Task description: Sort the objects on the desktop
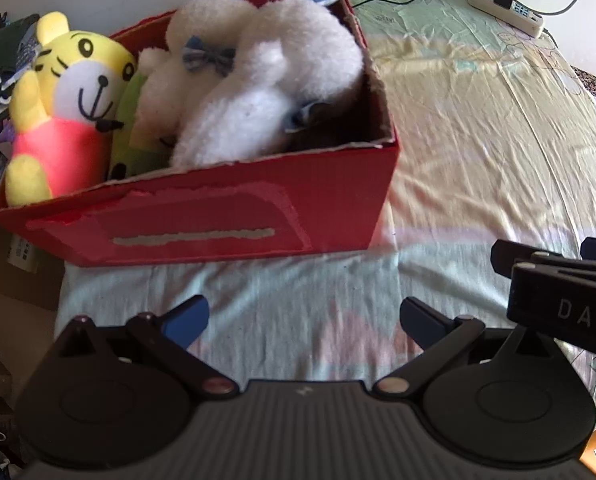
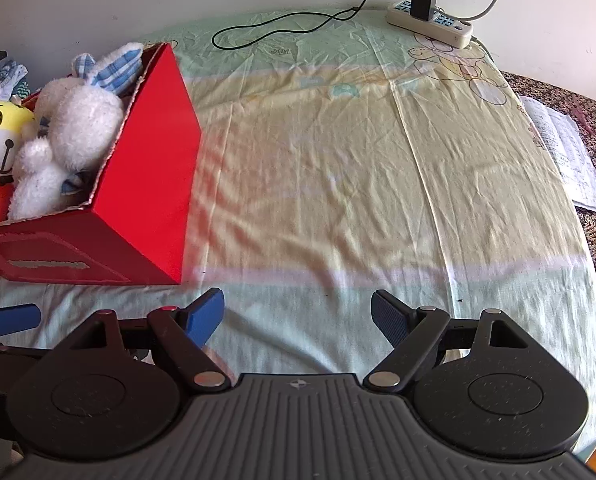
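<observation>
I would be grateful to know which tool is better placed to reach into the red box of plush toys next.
Probably the left tool: the red box lies directly ahead of its open fingers. From the right tool, also open, the box sits off to the left, with only bare sheet ahead.

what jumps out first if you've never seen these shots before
The red box at the left of the sheet-covered surface, stuffed with plush toys: a white bunny sprawled across the top and a yellow tiger at its left end. Next, the power strip at the far edge. Both the left hand-held gripper and right hand-held gripper are open and empty.
</observation>
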The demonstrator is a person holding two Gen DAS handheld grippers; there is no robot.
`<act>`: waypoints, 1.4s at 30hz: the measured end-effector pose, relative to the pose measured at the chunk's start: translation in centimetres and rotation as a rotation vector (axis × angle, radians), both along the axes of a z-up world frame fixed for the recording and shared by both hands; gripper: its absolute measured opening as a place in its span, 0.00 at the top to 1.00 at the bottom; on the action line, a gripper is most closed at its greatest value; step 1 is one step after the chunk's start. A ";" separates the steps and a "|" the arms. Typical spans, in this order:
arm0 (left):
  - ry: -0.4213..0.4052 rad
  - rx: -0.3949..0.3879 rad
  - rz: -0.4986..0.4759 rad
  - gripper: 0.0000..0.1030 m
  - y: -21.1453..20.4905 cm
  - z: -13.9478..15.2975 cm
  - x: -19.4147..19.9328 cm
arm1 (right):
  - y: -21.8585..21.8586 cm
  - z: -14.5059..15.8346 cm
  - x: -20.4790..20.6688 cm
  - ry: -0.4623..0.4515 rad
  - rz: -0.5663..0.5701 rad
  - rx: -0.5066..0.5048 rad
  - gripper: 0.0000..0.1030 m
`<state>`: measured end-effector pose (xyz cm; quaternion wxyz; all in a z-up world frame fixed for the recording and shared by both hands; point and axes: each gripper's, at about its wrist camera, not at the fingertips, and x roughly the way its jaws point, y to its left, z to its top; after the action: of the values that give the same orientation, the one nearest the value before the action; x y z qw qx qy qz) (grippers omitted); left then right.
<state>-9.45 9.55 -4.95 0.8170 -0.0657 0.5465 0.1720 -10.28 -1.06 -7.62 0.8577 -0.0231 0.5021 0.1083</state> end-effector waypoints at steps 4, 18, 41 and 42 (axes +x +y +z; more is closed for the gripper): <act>-0.034 0.004 -0.001 0.01 1.4 1.4 -0.9 | 1.3 1.4 -0.6 -0.012 0.018 0.010 0.19; -0.089 0.102 0.014 0.01 7.1 8.4 -1.0 | 5.2 8.3 0.6 -0.056 0.081 0.112 0.19; -0.060 0.142 0.078 0.01 14.1 9.0 -0.1 | 11.8 9.2 2.7 0.008 0.047 0.154 0.18; -0.063 0.142 0.079 0.01 14.3 9.0 0.0 | 11.9 9.2 2.7 0.009 0.045 0.159 0.17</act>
<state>-9.47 23.88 4.01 0.8288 -0.0347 0.5041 0.2402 -7.56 10.86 1.62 0.8518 0.0342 0.4953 0.1673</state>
